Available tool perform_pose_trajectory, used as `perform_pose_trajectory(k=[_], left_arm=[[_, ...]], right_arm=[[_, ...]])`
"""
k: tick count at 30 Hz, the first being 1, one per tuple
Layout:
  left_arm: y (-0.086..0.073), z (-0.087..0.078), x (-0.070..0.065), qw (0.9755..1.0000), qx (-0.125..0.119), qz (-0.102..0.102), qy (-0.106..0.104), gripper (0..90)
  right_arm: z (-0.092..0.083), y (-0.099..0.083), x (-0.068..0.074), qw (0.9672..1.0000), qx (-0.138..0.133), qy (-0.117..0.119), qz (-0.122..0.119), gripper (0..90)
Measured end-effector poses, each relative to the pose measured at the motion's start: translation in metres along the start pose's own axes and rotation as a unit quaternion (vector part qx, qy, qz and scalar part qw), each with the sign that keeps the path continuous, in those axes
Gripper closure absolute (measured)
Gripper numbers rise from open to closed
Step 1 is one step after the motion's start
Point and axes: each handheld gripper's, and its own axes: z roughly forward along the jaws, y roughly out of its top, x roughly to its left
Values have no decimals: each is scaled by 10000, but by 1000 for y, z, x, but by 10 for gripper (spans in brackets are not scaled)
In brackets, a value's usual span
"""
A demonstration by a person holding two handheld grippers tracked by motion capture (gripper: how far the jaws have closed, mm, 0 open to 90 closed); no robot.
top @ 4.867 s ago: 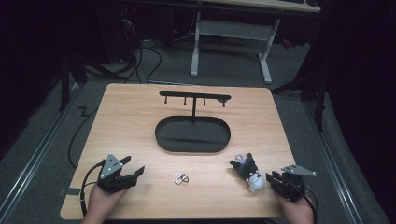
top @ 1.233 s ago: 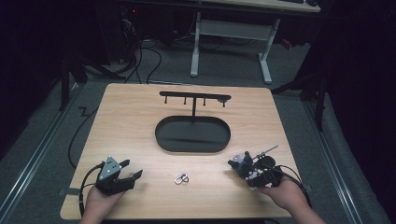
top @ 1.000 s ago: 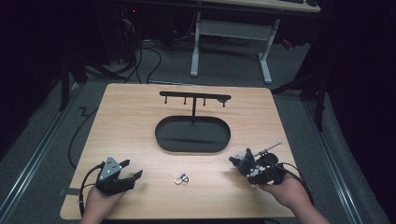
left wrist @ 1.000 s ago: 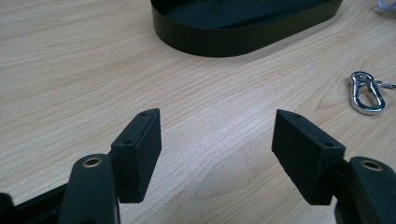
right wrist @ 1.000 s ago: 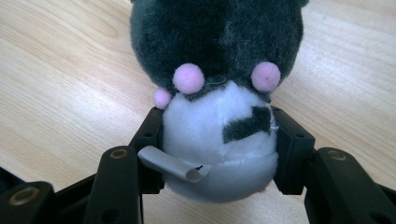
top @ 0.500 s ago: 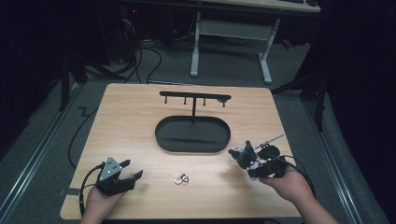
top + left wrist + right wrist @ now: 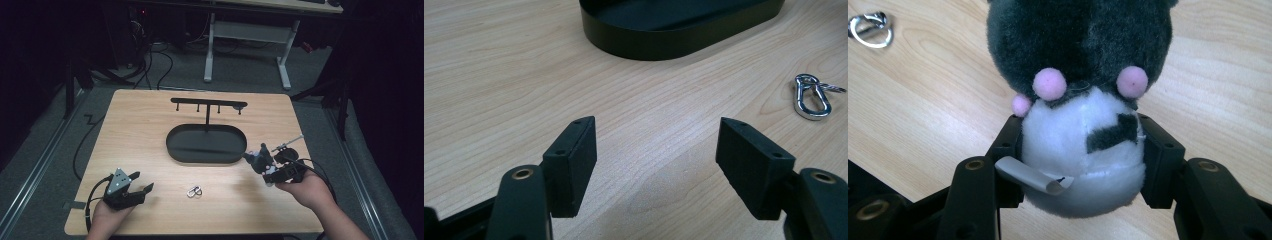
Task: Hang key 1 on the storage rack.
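Note:
My right gripper [image 7: 266, 167] is shut on a small plush toy [image 7: 1083, 95] with a dark grey head, pink dots and a white belly; its pads press the white belly from both sides. In the high view the plush toy [image 7: 259, 159] hangs just above the table, right of the black oval tray [image 7: 206, 156]. A hook rack [image 7: 208, 104] rises behind the tray. My left gripper [image 7: 145, 190] rests open at the front left, nothing between its fingers [image 7: 574, 160]. A silver carabiner clip [image 7: 194, 191] lies between the hands, and the carabiner clip [image 7: 810, 95] also sits to the right of the left jaws.
The wooden table [image 7: 140, 130] has bare room left of the tray and along the front. Dark floor with cables and another desk's legs [image 7: 282, 55] lie beyond the far edge.
My right gripper closed on the plush toy at the front right, then lifted it and carried it up toward the tray's right end. The left gripper kept still.

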Motion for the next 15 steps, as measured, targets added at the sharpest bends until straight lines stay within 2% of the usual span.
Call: perform_pose_trajectory(k=[7,15], left_arm=[[0,-1,1,10000,-12,-8,0,333],[0,-1,1,10000,-30,-20,7,333]], right_arm=[[-3,12,2,10000,-14,-1,-56,482],[-8,26,3,10000,-23,47,-15,482]])
